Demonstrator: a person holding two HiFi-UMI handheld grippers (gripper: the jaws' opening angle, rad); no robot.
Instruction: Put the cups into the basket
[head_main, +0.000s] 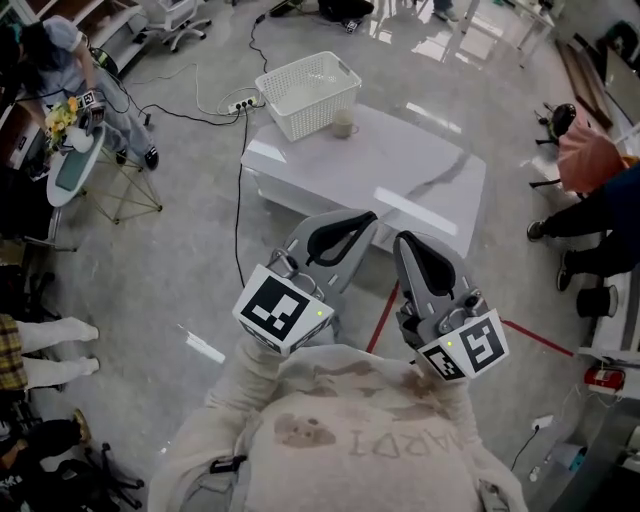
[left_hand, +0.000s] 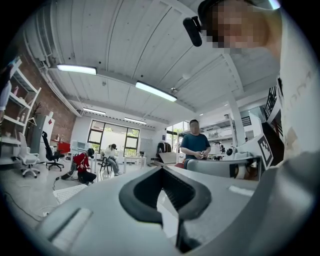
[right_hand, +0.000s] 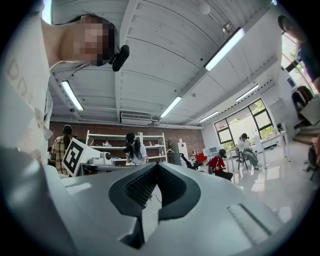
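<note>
The cup (head_main: 344, 124) stands upright on the white table (head_main: 400, 170), at about 12 o'clock from my two grippers. It sits outside the basket (head_main: 320, 112) and just beside it. The basket, a white lattice one, is at 10 o'clock of the cup on the table's far corner. From my head view it is too small for me to read its inside with any certainty.

My left gripper (head_main: 352, 225) is clenched, its dark pads meeting at the tips with nothing between them. My right gripper (head_main: 415, 250), at 3 o'clock of it, is likewise closed on nothing. I hold both close to my chest, well apart from the table.

Both gripper views are tilted up at ceiling lights and the far room, so neither shows me cup, basket or table. My sweater (head_main: 350, 430) covers the gripper handles.
</note>
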